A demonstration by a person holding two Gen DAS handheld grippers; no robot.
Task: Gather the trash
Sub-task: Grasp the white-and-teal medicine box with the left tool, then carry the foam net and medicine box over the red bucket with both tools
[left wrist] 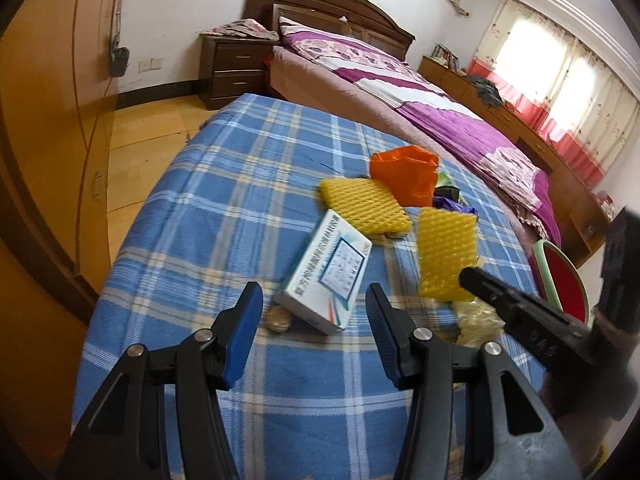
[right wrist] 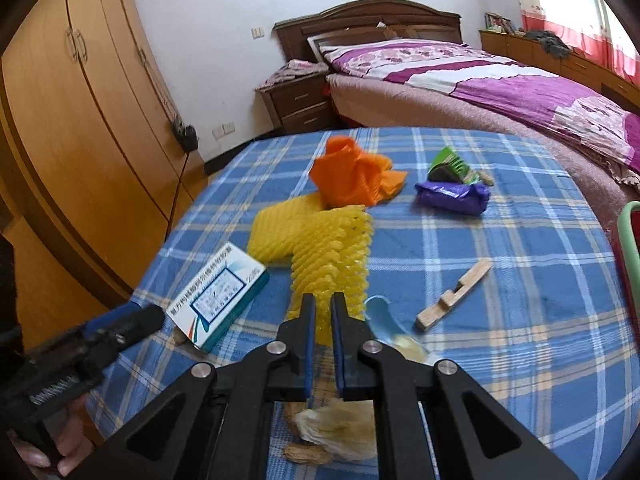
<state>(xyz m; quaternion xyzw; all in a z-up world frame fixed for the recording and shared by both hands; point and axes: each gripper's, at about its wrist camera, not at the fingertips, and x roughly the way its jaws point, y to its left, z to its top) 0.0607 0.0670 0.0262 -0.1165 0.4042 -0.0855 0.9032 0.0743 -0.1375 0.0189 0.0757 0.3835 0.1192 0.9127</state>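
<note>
Trash lies on a table with a blue plaid cloth [left wrist: 224, 216]. My left gripper [left wrist: 312, 300] is open above a white medicine box [left wrist: 326, 270], with a peanut shell [left wrist: 278, 320] beside it. My right gripper [right wrist: 323, 306] is shut on a yellow foam net [right wrist: 332, 256] and holds it just above the cloth; it also shows in the left wrist view [left wrist: 446, 254]. A second yellow net [left wrist: 364, 204], an orange net [right wrist: 352, 176], a purple wrapper [right wrist: 452, 196], a green wrapper [right wrist: 450, 166], a wooden clip [right wrist: 454, 296], a blue spoon [right wrist: 380, 316] and crumpled pale wrap [right wrist: 340, 428] lie around.
A red bin with a green rim [left wrist: 560, 276] stands at the table's right edge. A bed with a purple cover [right wrist: 500, 80] is behind the table. A wooden wardrobe [right wrist: 80, 120] and a nightstand [right wrist: 296, 100] stand to the left.
</note>
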